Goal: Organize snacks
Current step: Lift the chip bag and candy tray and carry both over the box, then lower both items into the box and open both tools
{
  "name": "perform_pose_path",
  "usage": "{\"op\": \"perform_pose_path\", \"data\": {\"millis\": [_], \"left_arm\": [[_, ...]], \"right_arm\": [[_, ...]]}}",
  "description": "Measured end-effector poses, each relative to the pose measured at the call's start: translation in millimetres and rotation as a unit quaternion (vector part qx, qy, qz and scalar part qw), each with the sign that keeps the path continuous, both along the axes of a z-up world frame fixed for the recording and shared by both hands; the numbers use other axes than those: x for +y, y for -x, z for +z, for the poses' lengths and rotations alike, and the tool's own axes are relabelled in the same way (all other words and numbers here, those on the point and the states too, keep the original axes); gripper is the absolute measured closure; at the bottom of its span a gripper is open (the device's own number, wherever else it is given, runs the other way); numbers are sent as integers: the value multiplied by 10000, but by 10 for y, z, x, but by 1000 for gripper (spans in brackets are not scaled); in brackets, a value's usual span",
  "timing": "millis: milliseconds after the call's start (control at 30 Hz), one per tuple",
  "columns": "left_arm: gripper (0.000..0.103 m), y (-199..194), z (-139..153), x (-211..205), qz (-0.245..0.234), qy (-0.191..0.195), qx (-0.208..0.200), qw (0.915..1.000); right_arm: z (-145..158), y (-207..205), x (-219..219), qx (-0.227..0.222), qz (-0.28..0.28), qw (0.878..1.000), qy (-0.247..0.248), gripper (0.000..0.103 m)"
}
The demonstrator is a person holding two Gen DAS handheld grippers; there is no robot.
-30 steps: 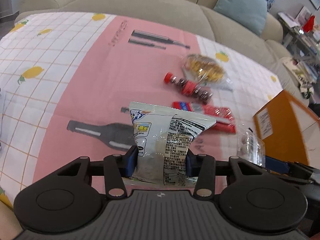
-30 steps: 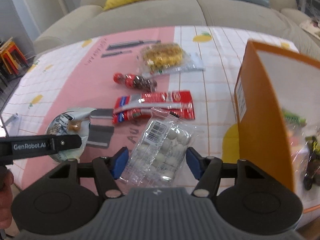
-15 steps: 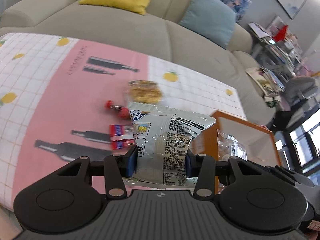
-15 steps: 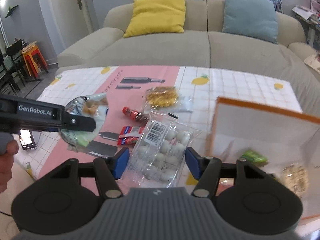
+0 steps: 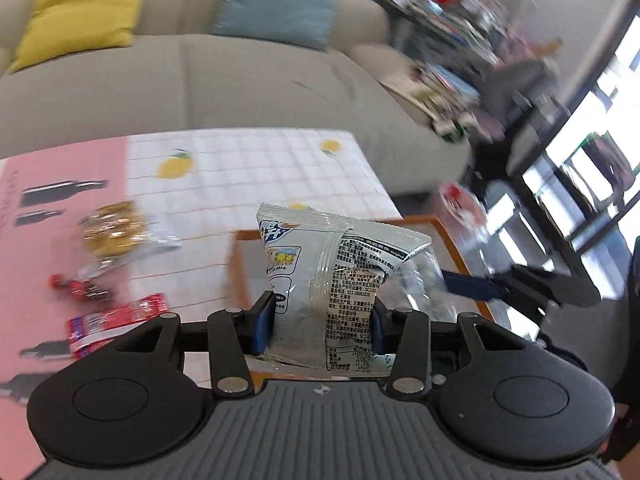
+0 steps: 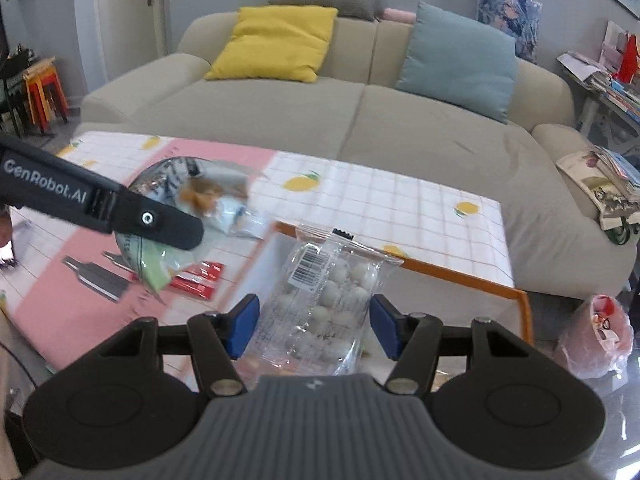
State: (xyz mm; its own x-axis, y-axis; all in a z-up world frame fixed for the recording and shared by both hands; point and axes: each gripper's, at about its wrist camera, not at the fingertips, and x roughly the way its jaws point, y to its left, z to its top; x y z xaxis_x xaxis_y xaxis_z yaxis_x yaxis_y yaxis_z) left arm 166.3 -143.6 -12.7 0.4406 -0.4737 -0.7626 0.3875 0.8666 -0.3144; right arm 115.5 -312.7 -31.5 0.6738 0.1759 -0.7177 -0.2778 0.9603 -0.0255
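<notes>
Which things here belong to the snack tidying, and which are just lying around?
Part of the job:
- silver chip bag in the left tool
- clear bag of white balls in the right tool
- orange box
- red packet, yellow snack bag, red bottle

Just lying about:
- sofa
- yellow cushion
- blue cushion

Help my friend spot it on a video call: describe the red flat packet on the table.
On the pink-and-white tablecloth before the beige sofa, look at the pink strip beside the orange box. The red flat packet lies nearest the viewer, flat and rectangular, unlike the yellow snack bag.
</notes>
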Motion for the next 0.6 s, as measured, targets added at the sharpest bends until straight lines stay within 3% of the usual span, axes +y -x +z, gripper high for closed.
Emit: {"op": "perform_pose_path", "data": {"millis": [233, 600], "left_arm": [[52, -260, -278, -531, -702, -122, 386, 9967], [52, -612, -755, -940, -1272, -945, 695, 9849]], "right_arm": [[-343, -230, -375, 436, 24, 9982, 414, 44], [-841, -602, -536, 1115, 235, 9912, 680, 44]]}}
